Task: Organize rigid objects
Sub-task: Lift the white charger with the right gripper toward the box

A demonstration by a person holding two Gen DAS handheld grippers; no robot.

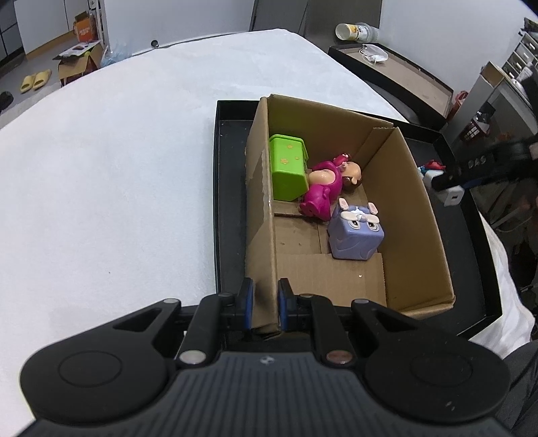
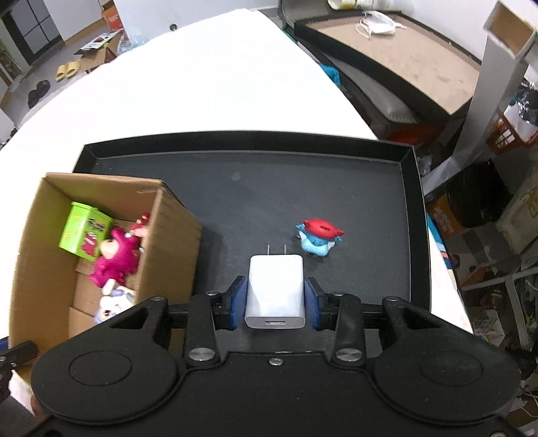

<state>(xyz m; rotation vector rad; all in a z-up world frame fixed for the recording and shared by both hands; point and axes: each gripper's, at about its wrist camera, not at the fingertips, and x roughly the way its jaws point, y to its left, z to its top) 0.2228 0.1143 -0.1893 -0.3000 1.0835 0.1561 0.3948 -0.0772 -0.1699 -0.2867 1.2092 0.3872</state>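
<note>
A cardboard box [image 1: 410, 208] stands in a black tray [image 1: 228, 201]. Inside it lie a green tin [image 1: 288, 168], a magenta doll [image 1: 324, 188] and a purple cube toy [image 1: 355, 232]. My left gripper [image 1: 265, 302] is shut on the box's near left wall. My right gripper [image 2: 275, 299] is shut on a white USB charger [image 2: 275, 289], held above the tray [image 2: 269, 188] to the right of the box [image 2: 168, 235]. A blue figure with a red cap [image 2: 318, 237] lies on the tray just beyond the charger. The right gripper also shows in the left wrist view [image 1: 450, 188].
The tray sits on a white cloth-covered table [image 1: 117, 168]. A second black tray with a face mask [image 2: 376, 22] stands beyond the table's right edge. Boxes and clutter [image 2: 487, 201] fill the floor at the right.
</note>
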